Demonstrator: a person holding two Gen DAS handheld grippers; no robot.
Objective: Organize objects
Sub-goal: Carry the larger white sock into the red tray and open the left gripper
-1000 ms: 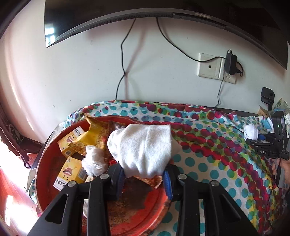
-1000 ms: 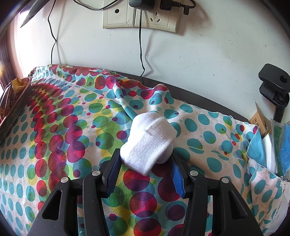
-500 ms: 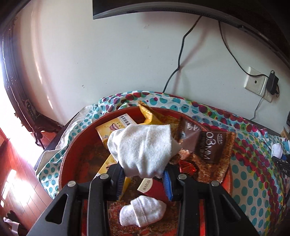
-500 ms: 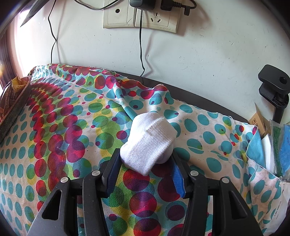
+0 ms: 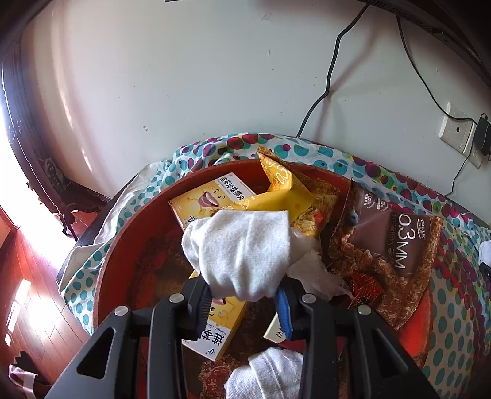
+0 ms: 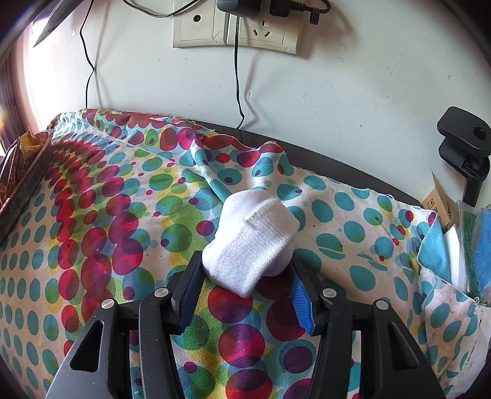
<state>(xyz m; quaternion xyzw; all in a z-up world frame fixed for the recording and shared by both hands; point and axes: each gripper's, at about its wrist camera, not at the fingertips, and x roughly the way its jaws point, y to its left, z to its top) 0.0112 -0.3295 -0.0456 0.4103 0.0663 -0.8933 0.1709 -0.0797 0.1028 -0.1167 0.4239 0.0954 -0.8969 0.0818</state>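
Note:
My left gripper (image 5: 245, 294) is shut on a white sock (image 5: 242, 251) and hangs over a round red tray (image 5: 132, 245). The tray holds yellow boxes (image 5: 208, 199), a brown snack packet (image 5: 396, 242), crumpled white paper (image 5: 313, 270) and a second white sock (image 5: 267, 374) near the bottom edge of the view. In the right wrist view my right gripper (image 6: 245, 282) is shut on a rolled white sock (image 6: 254, 236), just above the spotted cloth (image 6: 107, 214). Both blue pads touch the roll's sides.
The tray's rim (image 6: 27, 175) shows at the far left of the right wrist view. Wall sockets (image 6: 233, 27) with hanging cables sit behind the table. A black clamp (image 6: 466, 147) and blue and green packs (image 6: 435, 251) crowd the right edge.
My left gripper has carried its sock leftward and lower over the tray, so the tray's contents now fill the view. The right gripper and its sock have not moved.

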